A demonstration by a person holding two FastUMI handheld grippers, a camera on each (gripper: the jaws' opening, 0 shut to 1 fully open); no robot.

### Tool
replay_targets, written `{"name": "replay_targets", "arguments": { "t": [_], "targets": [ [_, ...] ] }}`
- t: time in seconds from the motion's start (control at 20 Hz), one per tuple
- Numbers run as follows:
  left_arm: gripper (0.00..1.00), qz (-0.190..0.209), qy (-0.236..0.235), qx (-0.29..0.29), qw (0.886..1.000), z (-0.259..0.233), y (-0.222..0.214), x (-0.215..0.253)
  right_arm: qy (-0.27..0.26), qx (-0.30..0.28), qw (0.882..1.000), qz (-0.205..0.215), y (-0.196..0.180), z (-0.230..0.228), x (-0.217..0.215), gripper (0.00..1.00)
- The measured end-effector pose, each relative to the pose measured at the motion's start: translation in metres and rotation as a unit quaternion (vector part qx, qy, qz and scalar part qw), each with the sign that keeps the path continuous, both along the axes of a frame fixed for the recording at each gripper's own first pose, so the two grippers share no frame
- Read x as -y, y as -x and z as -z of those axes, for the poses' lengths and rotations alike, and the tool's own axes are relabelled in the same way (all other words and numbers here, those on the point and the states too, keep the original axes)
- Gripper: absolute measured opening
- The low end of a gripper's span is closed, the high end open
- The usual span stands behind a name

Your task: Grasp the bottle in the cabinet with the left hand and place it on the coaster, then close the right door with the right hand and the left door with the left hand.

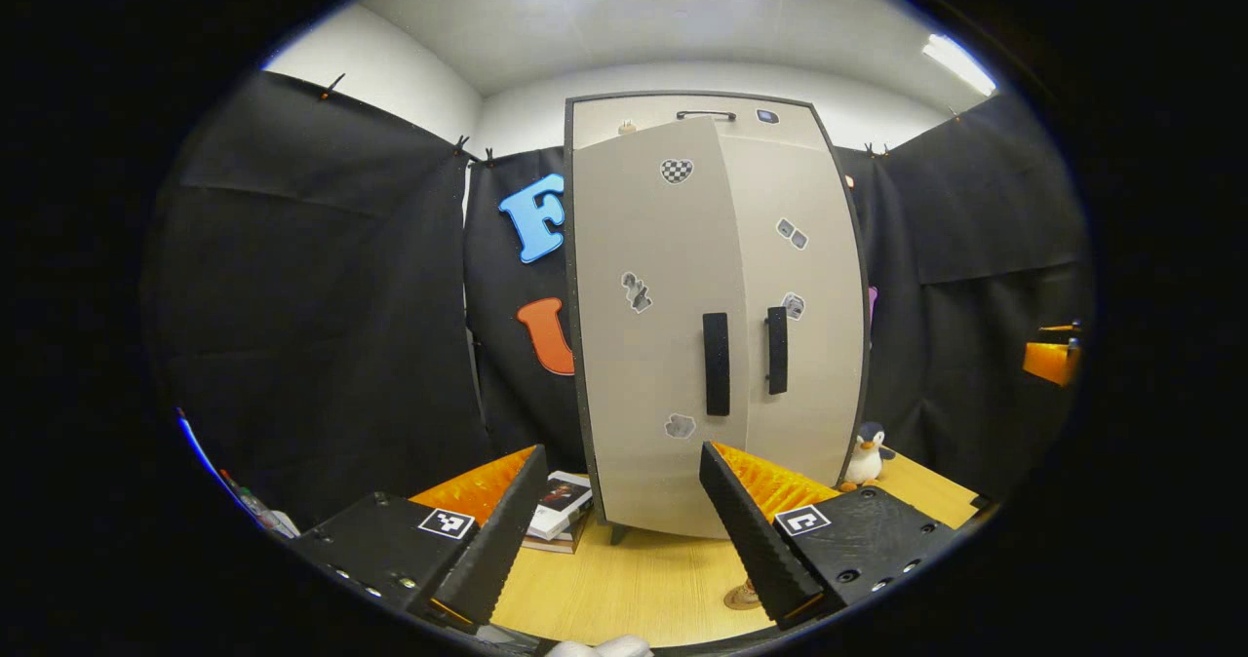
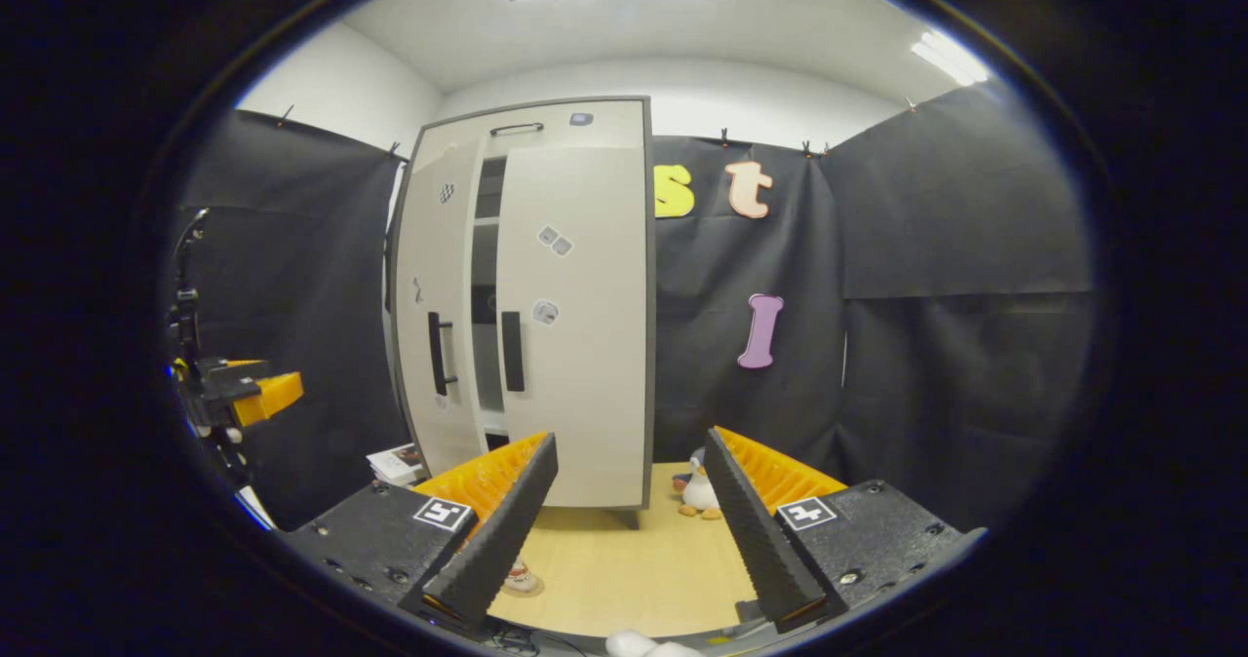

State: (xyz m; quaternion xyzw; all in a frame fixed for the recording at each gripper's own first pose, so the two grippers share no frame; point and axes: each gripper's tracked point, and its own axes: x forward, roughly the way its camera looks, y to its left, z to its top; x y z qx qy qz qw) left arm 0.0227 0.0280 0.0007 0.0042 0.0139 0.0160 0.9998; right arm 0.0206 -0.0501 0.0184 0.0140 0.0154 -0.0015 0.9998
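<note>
Straight ahead of the left gripper (image 1: pixel 619 530), in the left gripper view, stands the tall cabinet (image 1: pixel 814 131) on the wooden table (image 1: pixel 624 589), the jaws spread wide with nothing between them. The left door (image 1: pixel 648 345) hangs slightly ajar, its top edge standing out from the frame, while the right door (image 1: pixel 804 287) looks flush or nearly so; each carries a dark vertical handle. A small round thing (image 1: pixel 743 596) shows beside the right finger low on the table, possibly the coaster with the bottle's base, but too little of it shows to be sure. A toy penguin (image 1: pixel 865 452) sits at the cabinet's right foot, and a stack of books (image 1: pixel 561 511) lies to its left. From the right gripper view, the right gripper (image 2: pixel 624 530) is likewise wide and empty, held back from the cabinet. Here the gap between the doors is plain, with shelves visible through it, and the left door is the one swung out. The left gripper shows farther off at the left edge. As I judge it, the bottle step and right door are likely done; pushing the left door shut remains.
</note>
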Motion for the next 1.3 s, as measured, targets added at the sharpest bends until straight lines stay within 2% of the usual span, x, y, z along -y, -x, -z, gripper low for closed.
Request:
{"name": "replay_targets", "arguments": {
  "t": [0.3, 0.45, 1.3],
  "targets": [
    [0.95, 0.000, 0.001, -0.011, 1.000, 0.014, 0.036, 0.008, 0.003, -0.002, 1.000, -0.001, 0.012, 0.012, -0.011, 0.99],
    [0.96, 0.003, 0.014, -0.021, 1.000, 0.019, 0.040, 0.012, 0.009, -0.007, 1.000, -0.005, 0.016, 0.019, -0.016, 0.99],
    [0.96, -0.011, 0.011, -0.011, 1.000, 0.005, 0.053, 0.011, 0.006, 0.001, 1.000, -0.016, 0.025, 0.015, -0.018, 0.99]
  ]
}}
